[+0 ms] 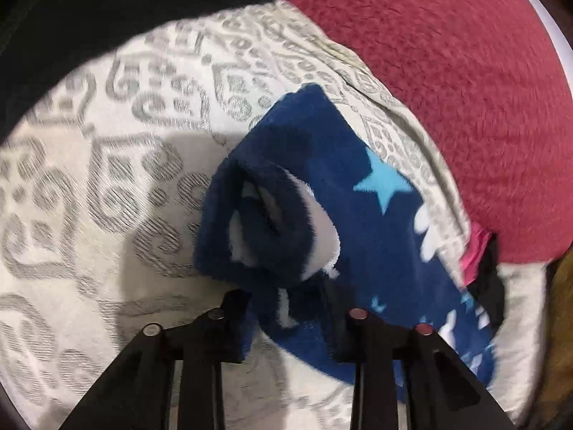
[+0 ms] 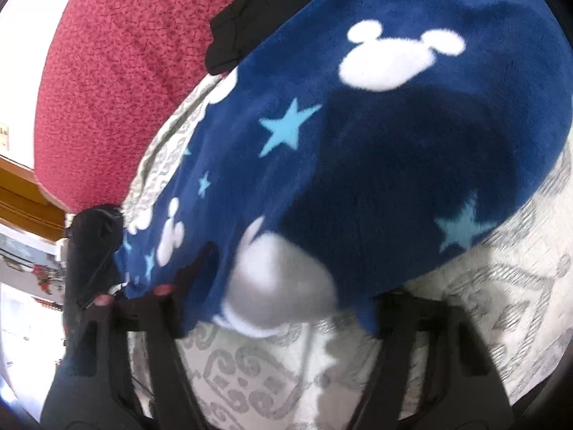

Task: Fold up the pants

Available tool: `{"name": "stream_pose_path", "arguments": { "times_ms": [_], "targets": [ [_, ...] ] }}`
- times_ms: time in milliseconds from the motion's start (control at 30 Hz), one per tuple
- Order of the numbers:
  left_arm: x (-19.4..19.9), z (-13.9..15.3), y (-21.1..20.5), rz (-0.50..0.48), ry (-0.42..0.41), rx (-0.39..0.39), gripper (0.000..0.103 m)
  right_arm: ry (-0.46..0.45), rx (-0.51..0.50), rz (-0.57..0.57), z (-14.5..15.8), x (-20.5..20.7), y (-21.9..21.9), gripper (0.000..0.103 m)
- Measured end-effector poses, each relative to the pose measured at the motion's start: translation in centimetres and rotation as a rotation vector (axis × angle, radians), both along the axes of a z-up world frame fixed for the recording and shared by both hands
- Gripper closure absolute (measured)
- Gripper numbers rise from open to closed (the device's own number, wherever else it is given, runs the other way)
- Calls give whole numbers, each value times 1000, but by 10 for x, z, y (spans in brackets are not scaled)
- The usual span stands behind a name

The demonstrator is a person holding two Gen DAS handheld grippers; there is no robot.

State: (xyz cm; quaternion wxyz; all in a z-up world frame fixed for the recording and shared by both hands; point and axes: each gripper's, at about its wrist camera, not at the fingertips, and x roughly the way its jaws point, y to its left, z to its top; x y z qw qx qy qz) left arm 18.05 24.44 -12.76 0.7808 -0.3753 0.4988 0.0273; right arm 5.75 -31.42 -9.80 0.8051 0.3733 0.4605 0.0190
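The pants point(image 1: 322, 186) are dark blue fleece with light blue stars and white mouse-head shapes. They lie on a white bedspread with a grey pattern point(image 1: 107, 179). In the left wrist view a leg opening faces me and the cloth runs between the fingers of my left gripper point(image 1: 290, 319), whose jaws stand apart around it. In the right wrist view the pants point(image 2: 358, 136) fill the frame and drape over my right gripper point(image 2: 279, 304). Its jaws stand wide apart, the cloth edge lying between them.
A red fleece blanket point(image 1: 447, 89) lies beyond the pants and shows in the right wrist view point(image 2: 118, 71) too. A black garment point(image 2: 243, 36) lies beside it. Wooden furniture point(image 2: 25, 193) stands at the bed's edge on the left.
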Motion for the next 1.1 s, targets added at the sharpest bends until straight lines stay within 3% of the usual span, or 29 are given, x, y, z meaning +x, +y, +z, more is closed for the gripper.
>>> {"name": "stream_pose_path", "arguments": {
  "times_ms": [67,133,267,400,567,667,833,900,1033,1100],
  "targets": [
    [-1,6,2,-2,-28,-11,87,17,27,17,-2,3,0,83],
    [-3,17,-2,-26,-66,38,88,-3,20,20,3,2,0,85],
    [-5,43,-5,-36,-135,80,90,-63,-43,50,25,-2,7,86],
    [-7,80,-4,-49,-202,114,91,-104,-39,60,47,-8,9,86],
    [-35,121,9,-84,-274,229,91,-121,-28,138,69,-22,24,86],
    [-55,112,24,-98,-249,242,90,-67,-55,211,60,-31,42,84],
    [-67,59,30,-121,-132,256,83,76,-133,285,22,-34,60,73],
    [-71,48,29,-114,-112,265,80,86,-137,293,22,-35,59,68],
    [-81,44,37,-64,-118,260,59,78,-185,320,37,-45,53,61],
    [-84,45,44,-42,-124,242,55,77,-206,316,41,-53,45,61]
  ]
}}
